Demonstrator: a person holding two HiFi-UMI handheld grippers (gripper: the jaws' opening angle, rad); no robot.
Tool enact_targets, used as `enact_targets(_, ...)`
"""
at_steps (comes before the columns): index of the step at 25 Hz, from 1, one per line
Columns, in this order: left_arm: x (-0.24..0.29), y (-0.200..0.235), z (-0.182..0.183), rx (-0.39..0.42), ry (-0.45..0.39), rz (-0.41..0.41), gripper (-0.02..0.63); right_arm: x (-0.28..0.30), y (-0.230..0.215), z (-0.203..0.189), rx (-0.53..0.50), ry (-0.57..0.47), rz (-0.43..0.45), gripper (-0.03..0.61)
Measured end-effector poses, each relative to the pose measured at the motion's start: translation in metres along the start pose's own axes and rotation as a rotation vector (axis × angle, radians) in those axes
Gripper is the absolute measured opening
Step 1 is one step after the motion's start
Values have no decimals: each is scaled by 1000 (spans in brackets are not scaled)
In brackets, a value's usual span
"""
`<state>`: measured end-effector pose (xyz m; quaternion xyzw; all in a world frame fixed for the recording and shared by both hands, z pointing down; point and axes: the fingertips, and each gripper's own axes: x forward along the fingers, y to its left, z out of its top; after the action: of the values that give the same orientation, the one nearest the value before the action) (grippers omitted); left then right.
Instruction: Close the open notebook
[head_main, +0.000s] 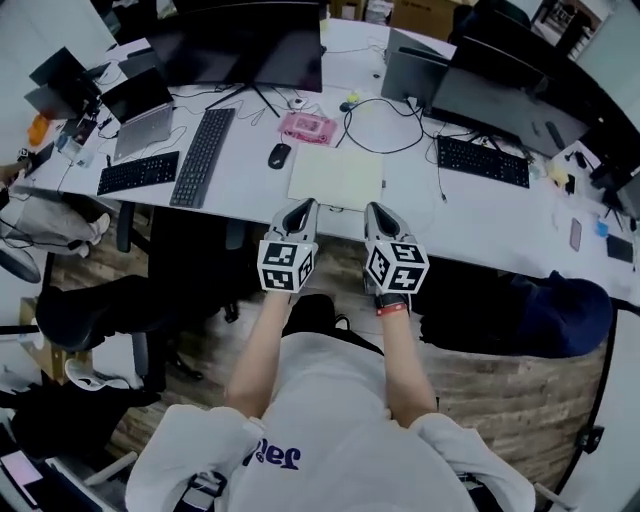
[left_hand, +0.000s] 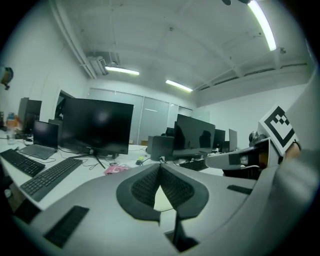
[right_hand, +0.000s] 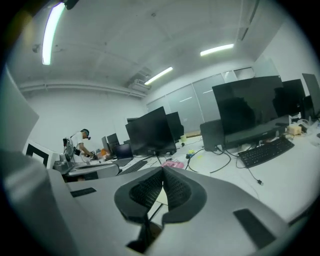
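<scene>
- Notebook (head_main: 337, 177) first: it lies flat on the white bench (head_main: 480, 215) as a pale sheet, close to the front edge and near the mouse (head_main: 279, 155) (we cannot make out a spine or fold from the head view).
- We hold the left hand-held gripper (head_main: 302, 210) and the right hand-held gripper (head_main: 377, 213) side by side at the bench's front edge. Both are aimed at the notebook's near side, and neither touches it.
- Each gripper view shows the ribbed pads (left_hand: 146, 187) pressed together with nothing between them, so both hand-held grippers are closed and empty.
- We judge the closed tips suit slipping under a cover and flipping it, rather than pinching.
- Coming in centred, one tip toward each half, lets us lift one side while steadying the other.
- The task looks unstarted to us.
</scene>
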<state>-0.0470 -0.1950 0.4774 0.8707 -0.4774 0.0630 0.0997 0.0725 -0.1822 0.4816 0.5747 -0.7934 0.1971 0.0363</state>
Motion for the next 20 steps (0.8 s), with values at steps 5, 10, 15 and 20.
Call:
enact_targets(5, 5, 27, -22, -34, 16, 77, 18, 30, 5, -22, 15, 50, 62, 0)
enact_targets(10, 12, 60, -55, -67, 73, 144, 18, 60, 10, -40, 23, 90, 97, 0)
enact_targets(15, 33, 91, -86, -115, 146, 166, 20, 97, 3, -53, 17, 149, 104, 0)
enact_targets(20, 58, 109, -113, -164, 207, 167, 33, 131, -3, -64, 15, 208, 113, 0)
